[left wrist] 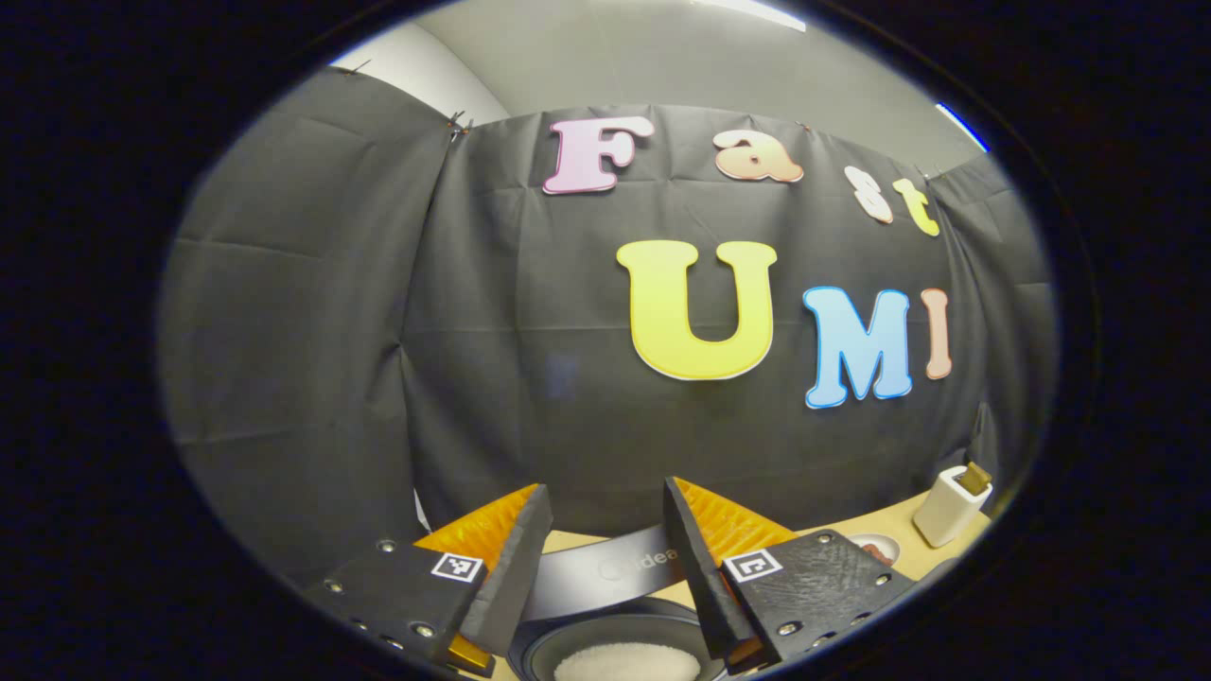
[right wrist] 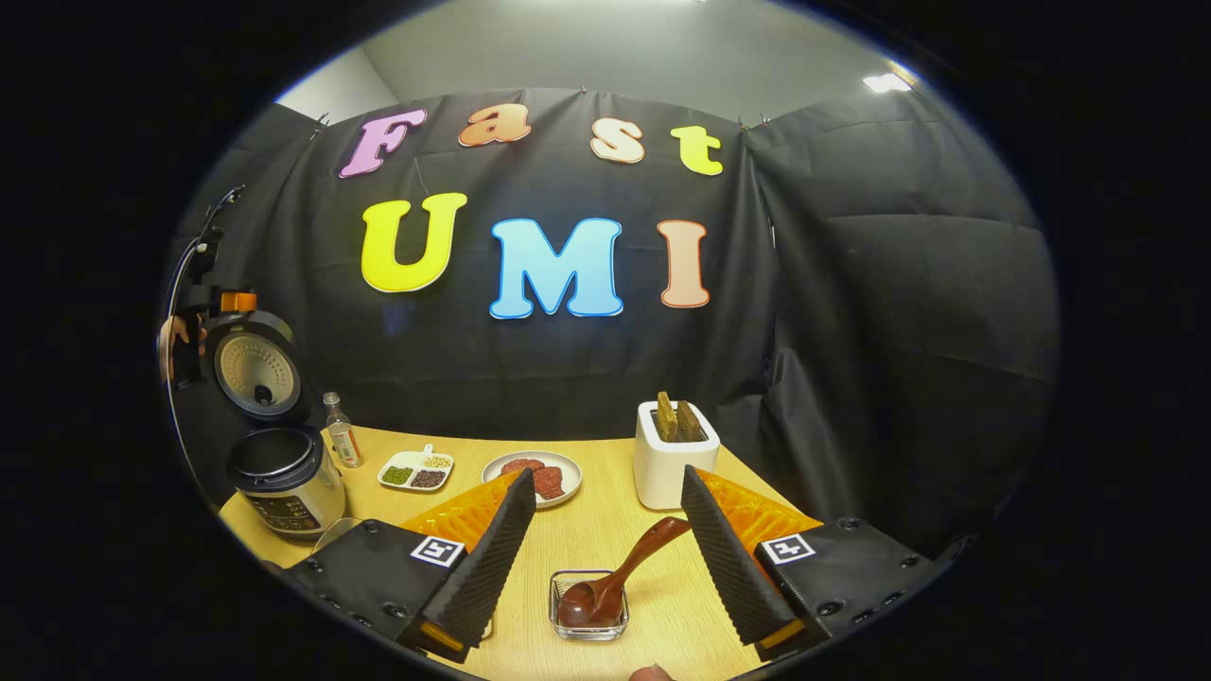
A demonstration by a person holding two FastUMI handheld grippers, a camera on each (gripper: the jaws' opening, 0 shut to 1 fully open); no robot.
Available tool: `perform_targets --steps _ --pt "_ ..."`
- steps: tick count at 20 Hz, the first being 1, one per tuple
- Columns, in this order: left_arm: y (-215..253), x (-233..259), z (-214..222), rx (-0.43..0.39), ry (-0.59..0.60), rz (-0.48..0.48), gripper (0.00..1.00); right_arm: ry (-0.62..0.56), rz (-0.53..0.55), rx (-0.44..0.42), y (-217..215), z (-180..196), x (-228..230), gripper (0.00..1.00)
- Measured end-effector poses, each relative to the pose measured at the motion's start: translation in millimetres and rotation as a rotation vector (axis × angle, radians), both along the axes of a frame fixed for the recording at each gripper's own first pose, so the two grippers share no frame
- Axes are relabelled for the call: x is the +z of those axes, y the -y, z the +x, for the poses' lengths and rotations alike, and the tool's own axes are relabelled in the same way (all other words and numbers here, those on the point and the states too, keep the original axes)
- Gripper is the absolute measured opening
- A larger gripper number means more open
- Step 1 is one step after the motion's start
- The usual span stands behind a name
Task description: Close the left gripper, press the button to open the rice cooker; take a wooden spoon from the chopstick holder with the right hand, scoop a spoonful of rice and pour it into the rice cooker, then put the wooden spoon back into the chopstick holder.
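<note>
The rice cooker (right wrist: 284,478) stands open at the table's left edge, its lid (right wrist: 255,374) raised. My left gripper (right wrist: 203,322) hovers by that lid, held by a hand. In the left gripper view, that gripper (left wrist: 605,492) is open above the cooker's lid (left wrist: 605,567) and its inner pot, where white rice (left wrist: 624,664) lies. The wooden spoon (right wrist: 615,582) rests with its bowl in a small glass dish (right wrist: 588,615), handle slanting up to the right. My right gripper (right wrist: 607,473) is open just above the spoon, touching nothing. The white chopstick holder (right wrist: 674,463) stands behind it, with wooden utensils inside.
A small bottle (right wrist: 342,443), a divided dish of beans (right wrist: 416,470) and a plate (right wrist: 535,473) of reddish food sit mid-table. The chopstick holder (left wrist: 951,506) and the plate (left wrist: 875,547) appear at right in the left gripper view. Black cloth walls close the back and sides.
</note>
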State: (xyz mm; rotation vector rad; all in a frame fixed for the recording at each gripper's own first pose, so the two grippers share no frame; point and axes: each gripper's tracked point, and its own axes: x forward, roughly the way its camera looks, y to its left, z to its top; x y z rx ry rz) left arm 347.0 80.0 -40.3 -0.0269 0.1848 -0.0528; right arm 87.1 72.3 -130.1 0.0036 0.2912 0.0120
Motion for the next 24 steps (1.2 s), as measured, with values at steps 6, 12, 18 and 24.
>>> perform_targets --steps 6,12,18,24 --pt "15.4 -13.9 -37.6 0.001 -0.028 0.001 0.77 0.001 0.013 0.041 7.8 -3.5 1.9 0.98" --pt "29.6 -37.5 -75.2 -0.007 -0.072 -0.009 0.77 0.004 0.025 0.076 18.1 -11.8 2.8 0.98" --pt "41.4 -65.7 -106.2 0.010 -0.113 -0.014 0.77 -0.008 0.046 0.085 30.4 -23.5 -2.1 0.98" --pt "51.3 -97.2 -131.1 0.016 -0.147 -0.012 0.77 -0.010 0.070 0.092 38.3 -26.8 -2.5 0.98"
